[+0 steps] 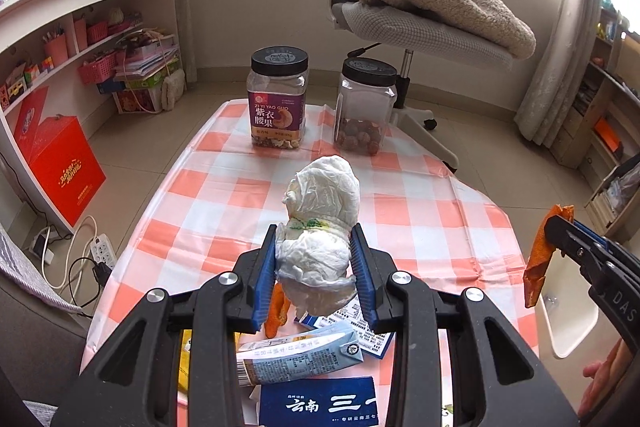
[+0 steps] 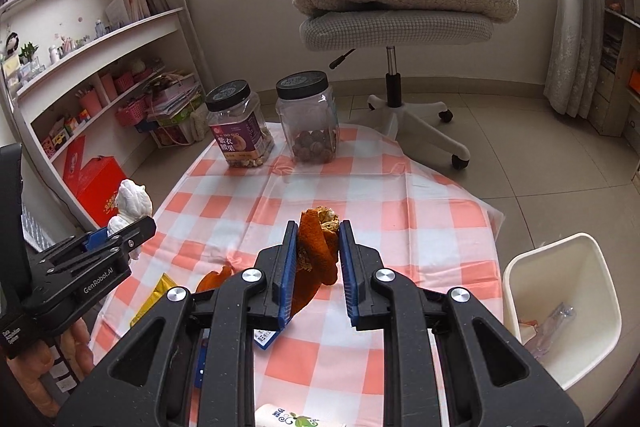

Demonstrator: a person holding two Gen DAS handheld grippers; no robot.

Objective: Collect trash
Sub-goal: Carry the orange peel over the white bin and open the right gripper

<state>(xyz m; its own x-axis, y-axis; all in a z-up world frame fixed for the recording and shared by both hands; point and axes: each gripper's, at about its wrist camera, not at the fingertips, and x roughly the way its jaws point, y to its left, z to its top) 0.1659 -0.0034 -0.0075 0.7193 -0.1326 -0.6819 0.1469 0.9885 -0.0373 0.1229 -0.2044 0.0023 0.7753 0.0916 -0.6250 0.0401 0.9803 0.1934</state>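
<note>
My left gripper [image 1: 316, 241] is shut on a crumpled white tissue wad [image 1: 320, 219], held above the checked tablecloth [image 1: 224, 195]. My right gripper [image 2: 319, 239] is shut on a piece of orange peel [image 2: 318, 251]; the peel [image 1: 538, 259] also shows at the right edge of the left wrist view. The tissue [image 2: 130, 205] and left gripper [image 2: 132, 231] appear at the left of the right wrist view. A white bin [image 2: 560, 307] stands beside the table on the right, with some wrappers inside. On the cloth lie another orange peel [image 1: 276, 315], a flattened drink carton [image 1: 300, 355], and a blue packet [image 1: 320, 403].
Two black-lidded plastic jars stand at the table's far end: one labelled with nuts [image 1: 278, 99], one clear with round nuts [image 1: 366, 107]. An office chair [image 1: 420, 27] with a fleece and a monkey toy is behind. Shelves [image 1: 80, 27] line the left; a power strip [image 1: 102, 251] lies on the floor.
</note>
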